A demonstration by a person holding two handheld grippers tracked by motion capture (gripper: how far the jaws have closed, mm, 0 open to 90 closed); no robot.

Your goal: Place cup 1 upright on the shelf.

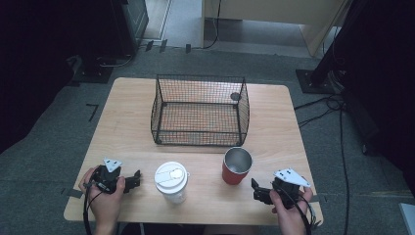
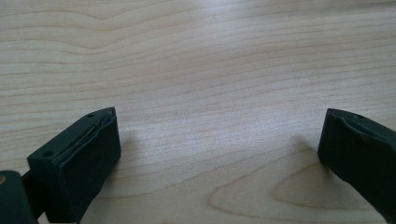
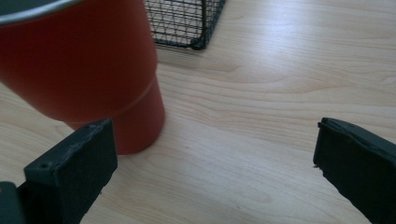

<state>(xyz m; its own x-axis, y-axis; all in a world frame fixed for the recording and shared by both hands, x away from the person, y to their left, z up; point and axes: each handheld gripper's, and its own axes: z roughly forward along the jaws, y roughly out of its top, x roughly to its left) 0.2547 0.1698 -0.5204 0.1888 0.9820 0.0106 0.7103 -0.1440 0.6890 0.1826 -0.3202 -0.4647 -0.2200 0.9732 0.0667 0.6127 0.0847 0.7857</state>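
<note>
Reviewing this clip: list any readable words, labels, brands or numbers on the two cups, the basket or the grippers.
None can be read.
White lidded cup: the lid has raised shapes, too small to read.
Red cup: plain red wall in the right gripper view, no print.
Wire basket: no tag or label.
Left gripper and right gripper: no markings legible.

The person's two hands come in from the bottom edge, one at each side. The left hand holds the black left gripper with a grey three-cornered plate on top. It sits low, and its jaws point to the right and stand wide apart with nothing between them. The right hand holds the black right gripper, which also has a grey plate. Its jaws point to the left and are wide apart too. A cable trails from each gripper.
</note>
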